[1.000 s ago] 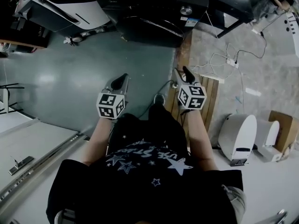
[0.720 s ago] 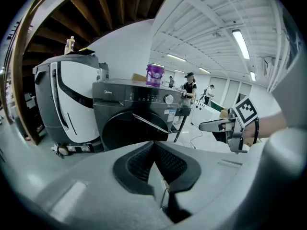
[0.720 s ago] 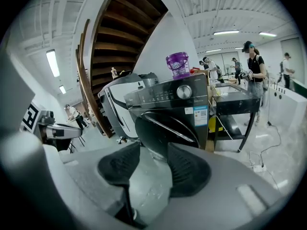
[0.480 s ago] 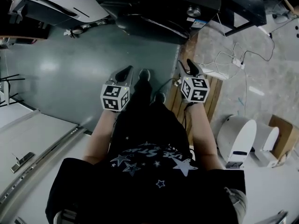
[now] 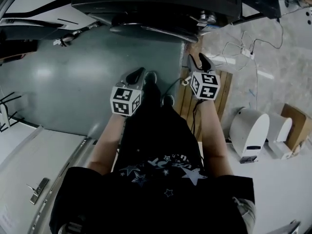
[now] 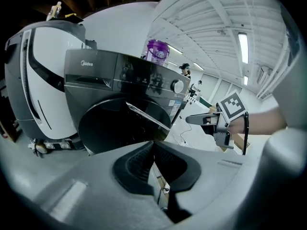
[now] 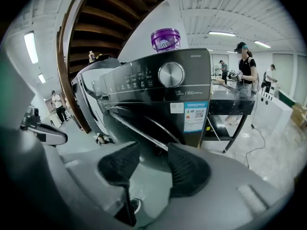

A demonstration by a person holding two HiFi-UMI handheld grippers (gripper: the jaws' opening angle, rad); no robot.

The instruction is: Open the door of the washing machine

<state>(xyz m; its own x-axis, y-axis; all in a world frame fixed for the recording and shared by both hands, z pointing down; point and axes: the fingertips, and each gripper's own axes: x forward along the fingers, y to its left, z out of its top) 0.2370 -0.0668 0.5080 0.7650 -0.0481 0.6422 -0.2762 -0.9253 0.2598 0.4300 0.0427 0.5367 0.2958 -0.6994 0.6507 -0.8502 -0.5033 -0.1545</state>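
The washing machine (image 5: 156, 4) is cut off at our head view's top edge. Our left hand-held gripper (image 5: 135, 75) is clenched empty and our right hand-held gripper (image 5: 199, 62) released, both apart from the door (image 5: 151, 30).

The floor (image 5: 73, 77) is smooth grey-green with a dull sheen. To the right it gives way to pale speckled concrete (image 5: 278, 82), where white cables (image 5: 241, 50) trail. Wooden planks (image 5: 184, 106) lie along the seam. Beyond them stand a white rounded casing (image 5: 248, 130) and a cardboard box (image 5: 295, 126). Overhead, a white ribbed ceiling (image 6: 211, 28) carries a strip light (image 6: 243, 41). Dark brown wooden beams (image 7: 110, 23) slant at 1 side. A black metal table (image 7: 232, 99) stands further back, with people (image 7: 247, 63) beside it.
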